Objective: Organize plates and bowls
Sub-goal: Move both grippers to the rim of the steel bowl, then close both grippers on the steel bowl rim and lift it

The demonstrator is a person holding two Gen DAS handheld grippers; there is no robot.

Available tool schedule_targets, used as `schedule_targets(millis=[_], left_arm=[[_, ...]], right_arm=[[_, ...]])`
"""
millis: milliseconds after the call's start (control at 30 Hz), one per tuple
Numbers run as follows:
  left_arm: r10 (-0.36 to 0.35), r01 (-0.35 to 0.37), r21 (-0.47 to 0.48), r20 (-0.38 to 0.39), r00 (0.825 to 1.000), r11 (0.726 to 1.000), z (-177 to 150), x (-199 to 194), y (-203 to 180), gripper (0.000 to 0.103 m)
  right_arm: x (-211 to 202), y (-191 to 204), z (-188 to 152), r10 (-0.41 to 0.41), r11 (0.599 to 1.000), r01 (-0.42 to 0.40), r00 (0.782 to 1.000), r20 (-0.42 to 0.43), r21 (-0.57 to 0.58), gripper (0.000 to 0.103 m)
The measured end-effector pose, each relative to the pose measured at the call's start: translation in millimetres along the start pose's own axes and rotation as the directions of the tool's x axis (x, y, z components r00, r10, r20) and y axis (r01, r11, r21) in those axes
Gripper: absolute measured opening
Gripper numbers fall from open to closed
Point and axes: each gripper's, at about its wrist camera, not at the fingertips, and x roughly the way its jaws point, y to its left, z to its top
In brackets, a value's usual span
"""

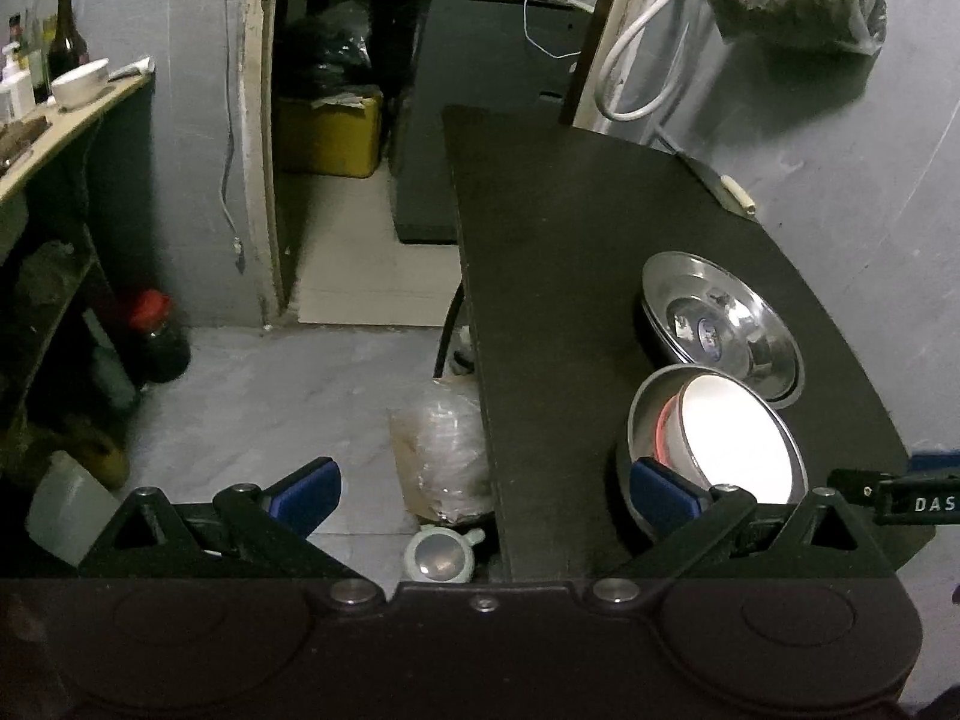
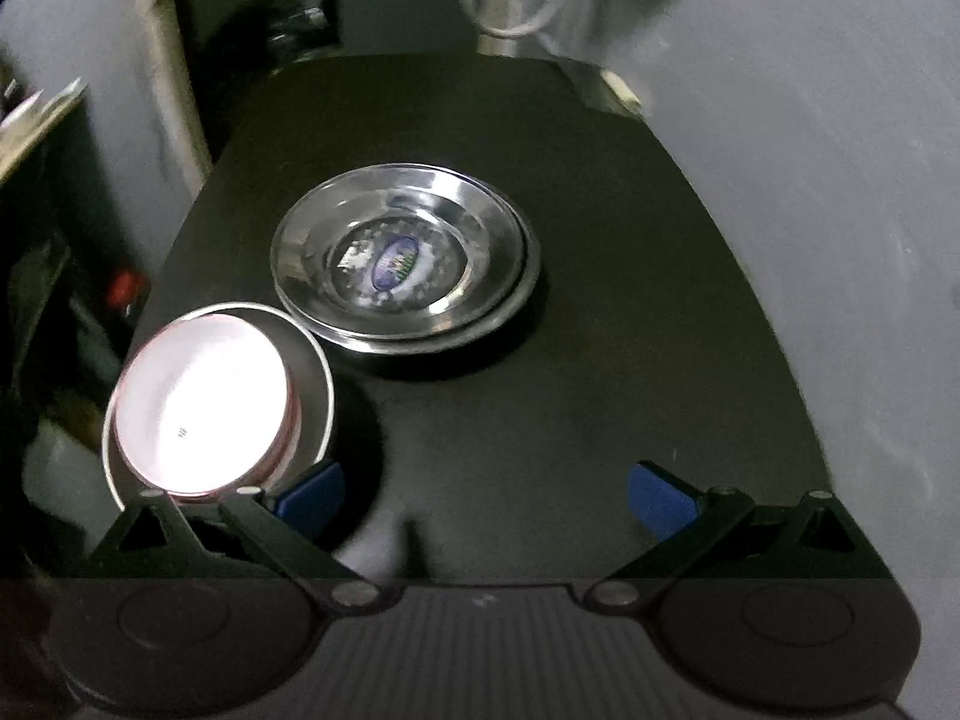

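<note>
While right view shows only table (image 2: pixel 600 360), left shows doorway (image 1: pixel 336 180) w/ floor.

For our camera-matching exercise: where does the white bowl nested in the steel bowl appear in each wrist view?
Left wrist view: the white bowl, inside the round steel bowl, sits lower right, near the table edge.
Right wrist view: white bowl lies lower left.
Shared landmark: the stacked shiny steel plates with an oval blue sticker, just beyond the bowl on the black table.
</note>
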Motion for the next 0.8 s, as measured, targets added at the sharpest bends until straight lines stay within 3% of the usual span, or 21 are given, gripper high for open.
schedule_targets(millis=[200,467,633,800], left_arm=[[0.066,-0.064,0.062,-0.036,0.997,0.996,11.7,3.2,-24.3,0.102],[0.191,-0.167,0.185,-0.122,0.974,0.969,20.0,-0.4,-46.5,0.102],[0.189,-0.140,0.294,-0.145,0.971,0.945,27.5,1.2,-49.6,0.102],[0.127,-0.047,0.393,-0.182,0.975,0.918,36.4,16.0,-46.7,0.102]], right_arm=[[5.8,-1.0,13.4,0.121,0.981,-0.111,0.991,0.054,-0.162,0.103],[20.1,-7.3,6.0,0.219,0.963,-0.205,0.973,0.068,-0.173,0.103],[22.5,-17.7,5.5,0.234,0.970,-0.227,0.970,0.073,-0.091,0.103],[23.6,-10.1,-1.4,0.221,0.975,-0.218,0.974,0.050,-0.049,0.103]])
